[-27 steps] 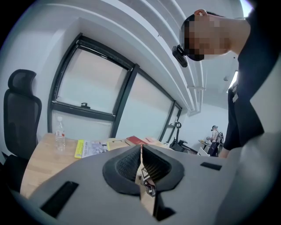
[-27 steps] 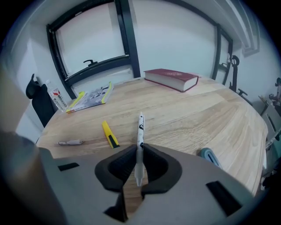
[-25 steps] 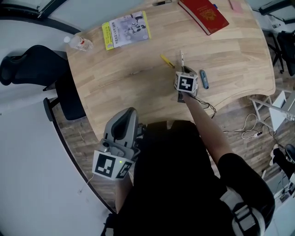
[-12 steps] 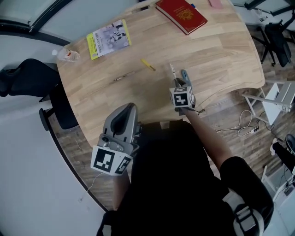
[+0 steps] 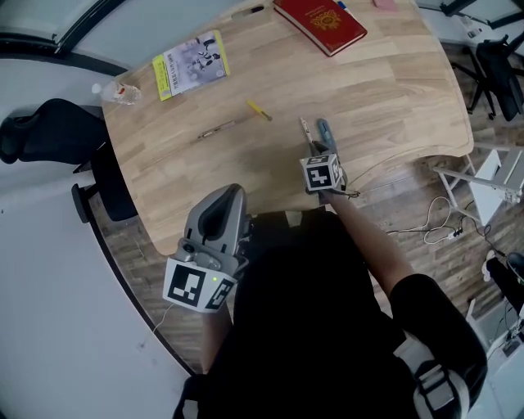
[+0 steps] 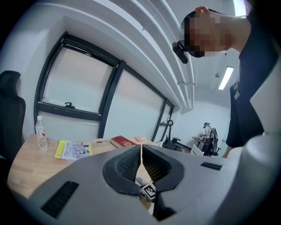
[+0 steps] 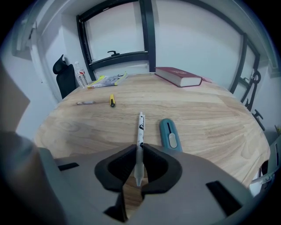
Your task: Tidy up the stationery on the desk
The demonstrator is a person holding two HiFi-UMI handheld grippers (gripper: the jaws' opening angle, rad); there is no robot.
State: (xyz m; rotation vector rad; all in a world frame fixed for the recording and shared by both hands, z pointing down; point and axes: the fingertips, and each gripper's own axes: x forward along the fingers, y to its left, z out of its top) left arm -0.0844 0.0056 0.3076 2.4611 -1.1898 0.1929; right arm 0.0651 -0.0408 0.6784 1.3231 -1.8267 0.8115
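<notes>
My right gripper (image 7: 139, 151) is shut on a white pen (image 7: 140, 127) with dark print, which sticks out forward over the wooden desk (image 7: 210, 118). In the head view the same gripper (image 5: 318, 157) is near the desk's front edge, and the pen (image 5: 304, 129) lies alongside a blue utility knife (image 5: 325, 131). That knife (image 7: 169, 134) rests flat just right of the pen. A yellow marker (image 5: 259, 111) and a thin pen (image 5: 217, 129) lie further left. My left gripper (image 5: 219, 214) is shut and empty at the near edge, its jaws (image 6: 141, 154) pressed together.
A red book (image 5: 319, 23) lies at the far edge and a yellow-edged booklet (image 5: 190, 64) at the far left. A water bottle (image 5: 115, 92) lies by the left corner, a black chair (image 5: 49, 135) beyond it. Cables (image 5: 434, 225) trail on the floor at right.
My right gripper has drawn the white pen back toward the desk's near edge and rightward, so it now sits beside the blue knife. The left gripper has shifted slightly and stays shut.
</notes>
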